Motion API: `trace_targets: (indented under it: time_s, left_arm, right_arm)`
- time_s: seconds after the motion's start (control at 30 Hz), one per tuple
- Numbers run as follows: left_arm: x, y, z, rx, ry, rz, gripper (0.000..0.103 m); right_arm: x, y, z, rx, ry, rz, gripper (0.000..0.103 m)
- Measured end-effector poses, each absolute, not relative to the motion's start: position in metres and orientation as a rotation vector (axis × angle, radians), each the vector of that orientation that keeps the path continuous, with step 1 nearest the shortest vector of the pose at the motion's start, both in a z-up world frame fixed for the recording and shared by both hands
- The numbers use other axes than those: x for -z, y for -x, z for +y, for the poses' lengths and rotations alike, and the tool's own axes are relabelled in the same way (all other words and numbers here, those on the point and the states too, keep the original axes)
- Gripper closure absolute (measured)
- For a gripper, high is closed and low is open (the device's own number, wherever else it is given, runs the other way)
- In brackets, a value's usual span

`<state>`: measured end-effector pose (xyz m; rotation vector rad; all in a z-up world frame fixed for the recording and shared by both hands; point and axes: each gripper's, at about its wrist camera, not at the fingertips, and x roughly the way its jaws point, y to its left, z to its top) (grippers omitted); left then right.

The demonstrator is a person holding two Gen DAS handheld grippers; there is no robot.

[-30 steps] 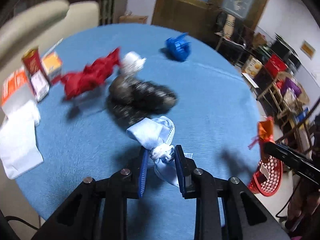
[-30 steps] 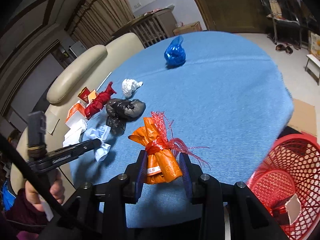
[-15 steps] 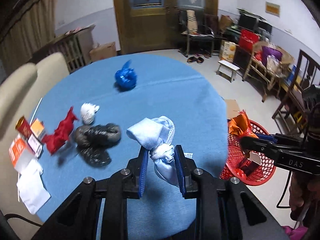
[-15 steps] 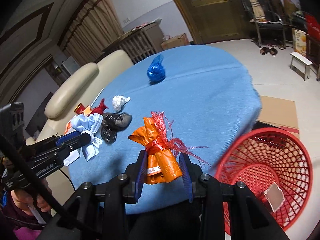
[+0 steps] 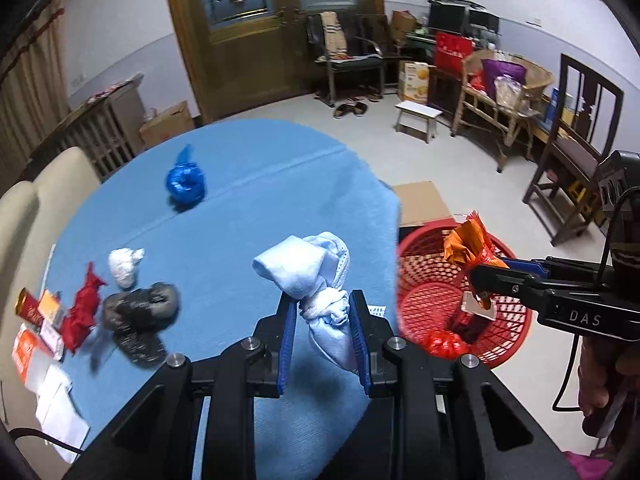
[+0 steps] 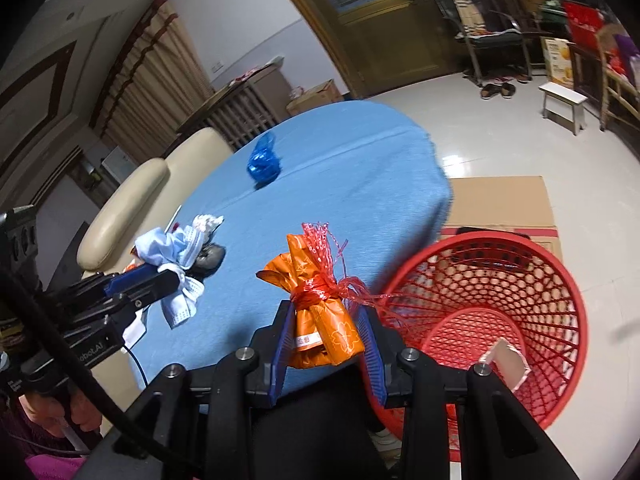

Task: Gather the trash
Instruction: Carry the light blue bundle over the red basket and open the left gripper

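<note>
Left wrist view: the left hand-held gripper (image 5: 323, 322) is clamped on a pale blue knotted bundle (image 5: 316, 280), pinched just at its knot, above the surface's (image 5: 260, 184) near right edge. The bundle looks soft and light, likely cloth or thin plastic, so the knot is the sensible grip point. On the floor just beside that edge stands the red basket (image 5: 512, 336), with the right hand-held gripper (image 5: 478, 274) above it. A blue bag (image 5: 185, 182), white wad (image 5: 124, 266), red wrapper (image 5: 82, 312) and black bag (image 5: 138, 316) lie toward the left edge.

Right wrist view: the right hand-held gripper (image 6: 326, 336) is closed on an orange bundle (image 6: 320, 312) tied with red netting, below the tie. It seems crinkly and light. The basket's rim (image 6: 576, 300) sits close right, with open floor beyond it, leaving free room to drop both.
</note>
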<state>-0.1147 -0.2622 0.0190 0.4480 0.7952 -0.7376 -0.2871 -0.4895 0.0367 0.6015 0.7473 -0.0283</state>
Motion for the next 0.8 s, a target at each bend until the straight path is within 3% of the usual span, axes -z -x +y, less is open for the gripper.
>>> trace_targets:
  time_s: [0.7, 0.8]
  left_arm:
    - [0.029, 0.144, -0.391, 0.992, -0.574, 0.895, 0.072]
    - [0.031, 0.146, -0.397, 1.007, -0.569, 0.890, 0.057]
  right_arm:
    - [0.016, 0.343, -0.583, 0.263, -0.801, 0.768, 0.066]
    - [0.015, 0.351, -0.591, 0.286, -0.805, 0.754, 0.066]
